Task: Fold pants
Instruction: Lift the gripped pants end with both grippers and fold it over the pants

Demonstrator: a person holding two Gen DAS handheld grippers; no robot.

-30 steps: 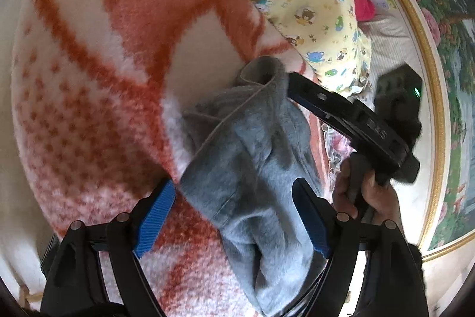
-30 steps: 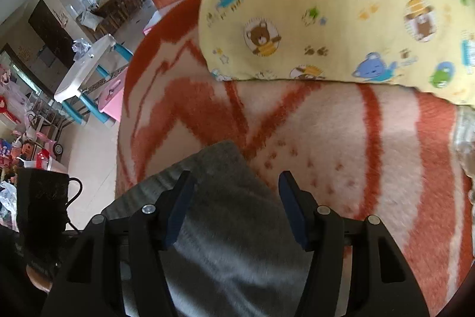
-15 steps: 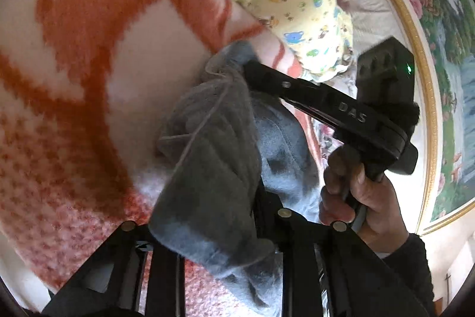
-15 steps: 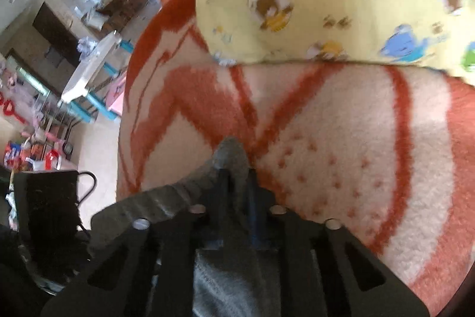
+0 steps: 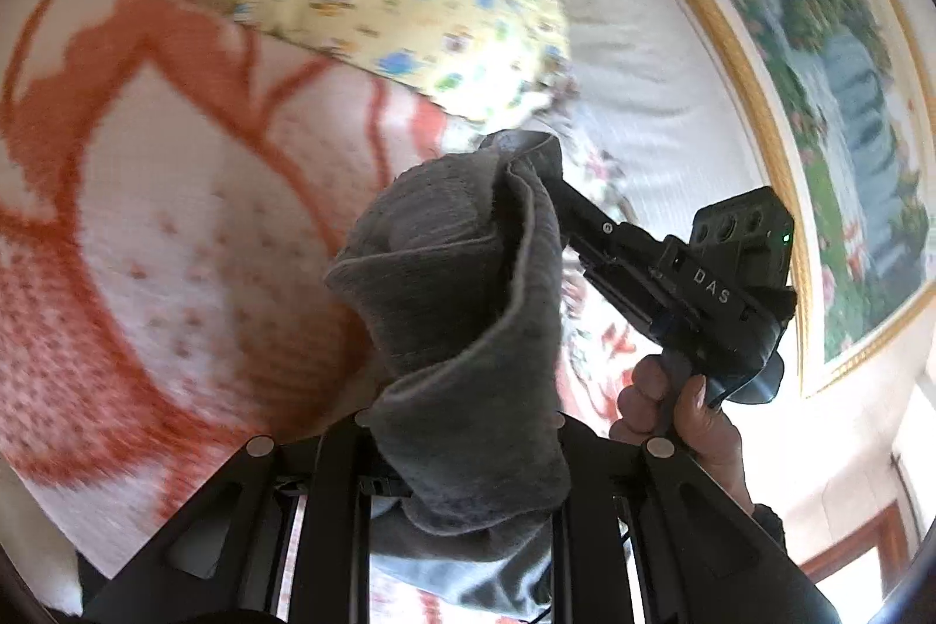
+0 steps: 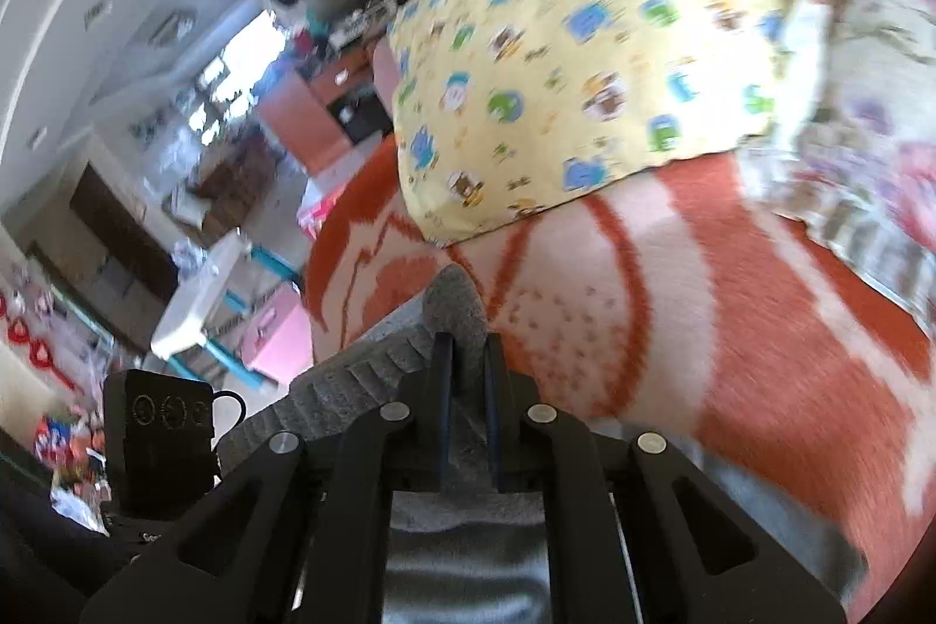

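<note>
- My left gripper (image 5: 462, 454) pinches the grey pants (image 5: 468, 308), bunched at frame centre over the orange-and-white blanket (image 5: 175, 226).
- My right gripper (image 6: 468, 361) clamps the pants' ribbed edge, lower centre.
- Yellow cartoon-print pillow (image 6: 585, 68) lies on the blanket, upper frame.

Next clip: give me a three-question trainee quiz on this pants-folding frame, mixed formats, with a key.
1. True or false: the right gripper is shut on the grey pants.
2. What lies under the yellow cartoon-print pillow? A) orange-and-white blanket B) wooden floor C) blue towel
3. Fill in: the left gripper is ____ on the pants.

Key: 1 true; 2 A; 3 shut.
</note>
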